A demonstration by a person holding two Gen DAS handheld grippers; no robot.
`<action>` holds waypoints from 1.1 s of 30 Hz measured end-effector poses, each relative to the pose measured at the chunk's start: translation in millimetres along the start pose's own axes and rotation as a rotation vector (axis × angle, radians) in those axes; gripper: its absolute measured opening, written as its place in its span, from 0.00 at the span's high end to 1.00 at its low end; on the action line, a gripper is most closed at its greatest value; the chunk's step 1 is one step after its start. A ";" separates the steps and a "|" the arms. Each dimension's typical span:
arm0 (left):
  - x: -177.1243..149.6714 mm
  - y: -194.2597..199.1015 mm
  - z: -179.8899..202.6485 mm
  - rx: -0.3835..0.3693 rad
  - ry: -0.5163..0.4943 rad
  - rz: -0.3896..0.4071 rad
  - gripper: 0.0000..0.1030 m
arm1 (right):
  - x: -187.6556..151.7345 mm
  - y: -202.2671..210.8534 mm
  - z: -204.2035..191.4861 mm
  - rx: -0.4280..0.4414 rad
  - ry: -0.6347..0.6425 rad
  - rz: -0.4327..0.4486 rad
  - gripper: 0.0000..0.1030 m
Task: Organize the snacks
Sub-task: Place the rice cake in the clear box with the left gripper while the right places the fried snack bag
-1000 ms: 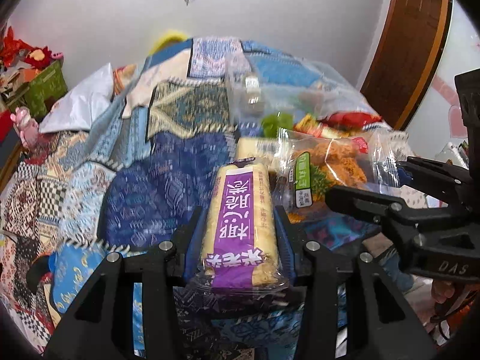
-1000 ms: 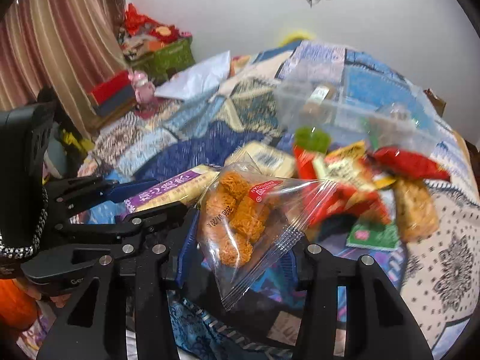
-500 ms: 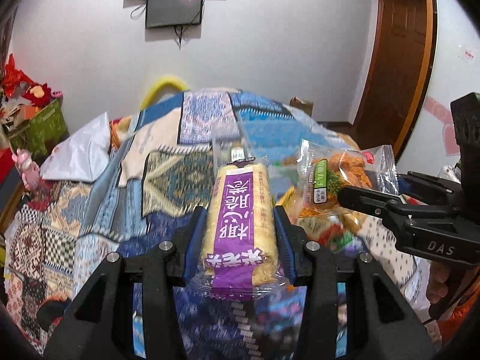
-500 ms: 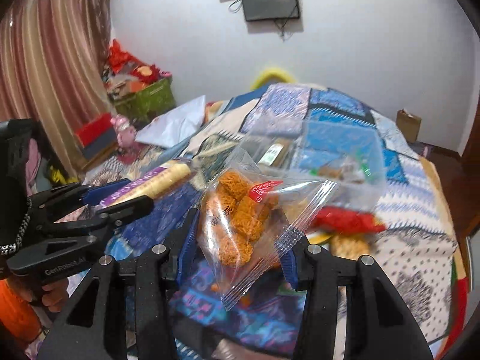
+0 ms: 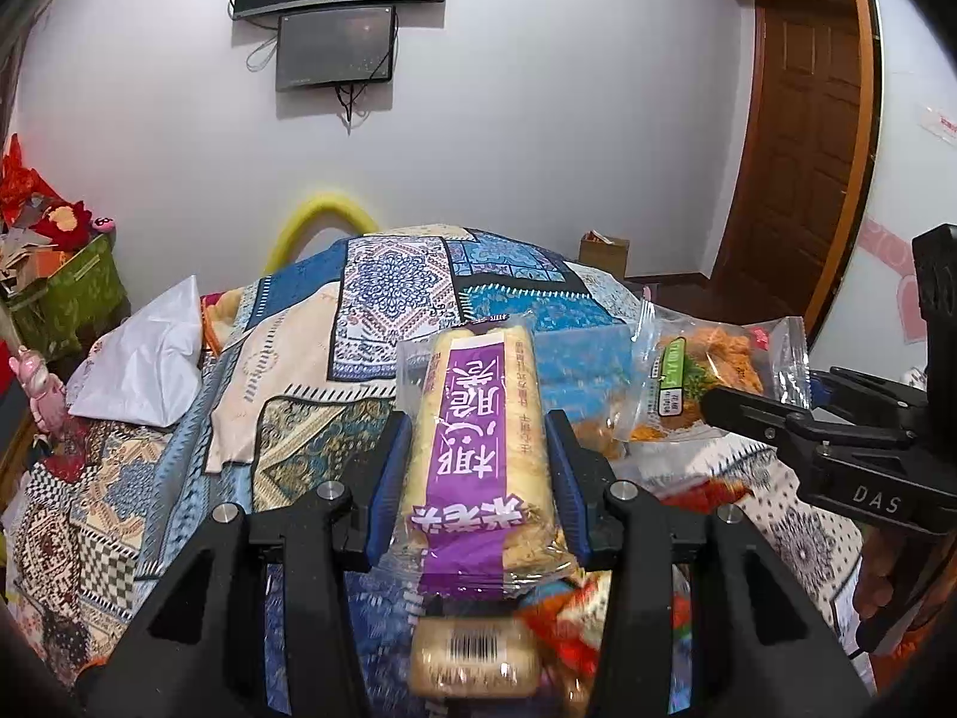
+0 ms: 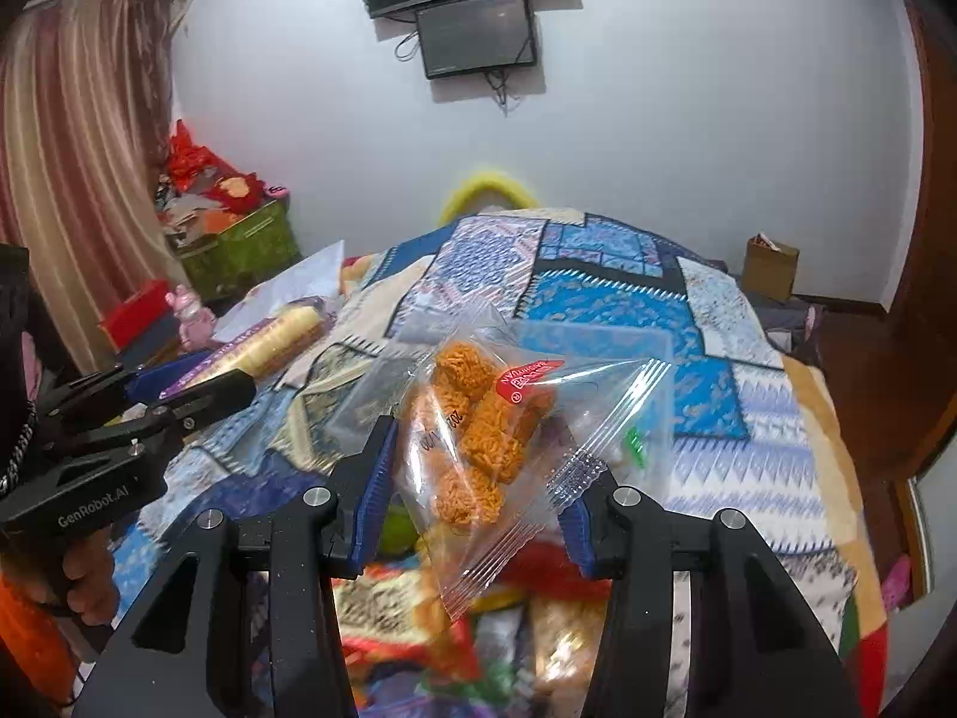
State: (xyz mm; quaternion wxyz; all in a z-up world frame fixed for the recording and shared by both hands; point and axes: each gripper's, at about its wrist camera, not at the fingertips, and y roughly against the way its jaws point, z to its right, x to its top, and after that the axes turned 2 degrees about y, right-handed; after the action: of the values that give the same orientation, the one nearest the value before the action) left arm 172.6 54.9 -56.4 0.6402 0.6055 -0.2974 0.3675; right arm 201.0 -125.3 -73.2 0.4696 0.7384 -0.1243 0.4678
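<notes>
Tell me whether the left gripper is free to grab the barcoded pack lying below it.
Probably not: the left gripper is shut on the purple-label pack, which fills its jaws above the barcoded pack.

We count two grippers, the left gripper (image 5: 478, 472) and the right gripper (image 6: 475, 490), each clamped on one snack: one purple-labelled roll (image 5: 472, 449) and one clear bag of orange crisps (image 6: 478, 449). One more roll pack (image 5: 472, 664) lies on the quilt (image 5: 389, 281) (the blurred heap beside it defies counting).
</notes>
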 end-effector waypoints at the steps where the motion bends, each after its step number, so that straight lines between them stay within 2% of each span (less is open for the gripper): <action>1: 3.0 -7.0 0.1 0.007 -0.001 -0.003 0.57 | 2.8 -4.1 3.8 -0.004 -0.001 -0.002 0.57; 9: 9.7 -64.8 -7.9 0.051 -0.006 -0.064 0.57 | 19.4 -41.6 23.4 -0.009 0.010 -0.049 0.56; 19: -0.9 -126.3 -18.7 0.076 -0.002 -0.164 0.57 | 16.0 -99.3 30.6 0.016 0.058 -0.204 0.56; 27: -5.1 -153.4 -20.3 0.098 -0.020 -0.202 0.57 | 12.8 -125.3 27.8 0.051 0.096 -0.317 0.56; 33: -3.4 -158.8 -18.8 0.084 -0.016 -0.218 0.57 | 11.8 -133.1 22.9 0.033 0.129 -0.349 0.54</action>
State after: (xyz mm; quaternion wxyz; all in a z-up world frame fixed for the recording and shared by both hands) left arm 301.4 73.7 -149.4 0.6481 0.6634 -0.2195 0.3030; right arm 303.4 -70.5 -143.3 0.5383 0.7249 0.0437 0.4277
